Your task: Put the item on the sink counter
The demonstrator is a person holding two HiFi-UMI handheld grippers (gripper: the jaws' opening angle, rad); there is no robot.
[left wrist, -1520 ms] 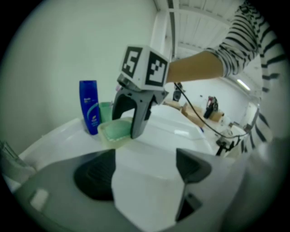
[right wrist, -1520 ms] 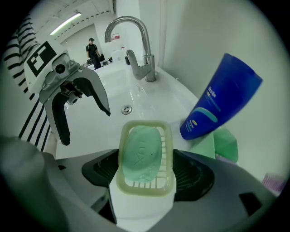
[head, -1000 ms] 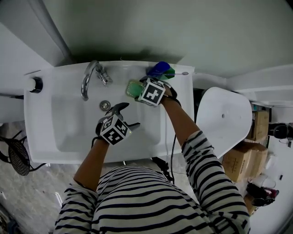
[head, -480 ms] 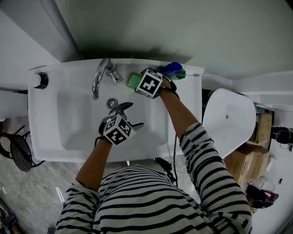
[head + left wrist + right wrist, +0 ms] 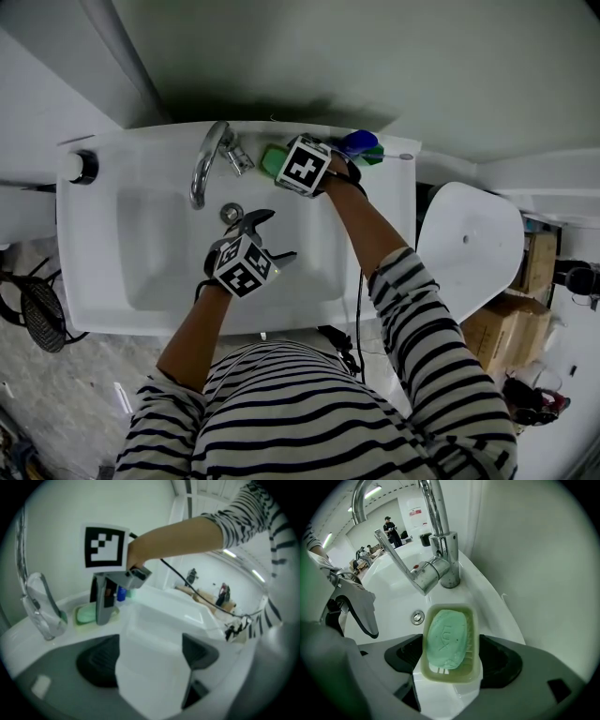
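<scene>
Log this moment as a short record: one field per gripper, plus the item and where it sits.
left gripper: jaws apart, nothing between them, over the sink basin
right gripper: closed on the soap dish, just beside the faucet
item: yellowish soap dish holding a green soap bar
placement: dish at the back ledge of the sink counter; whether it rests there yet is unclear

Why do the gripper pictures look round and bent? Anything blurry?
Right gripper view: fisheye bends the faucet, corners black, soap dish sharp. Left gripper view: same curving, softer up close. Head view: dark shadow on the wall behind the sink.
</scene>
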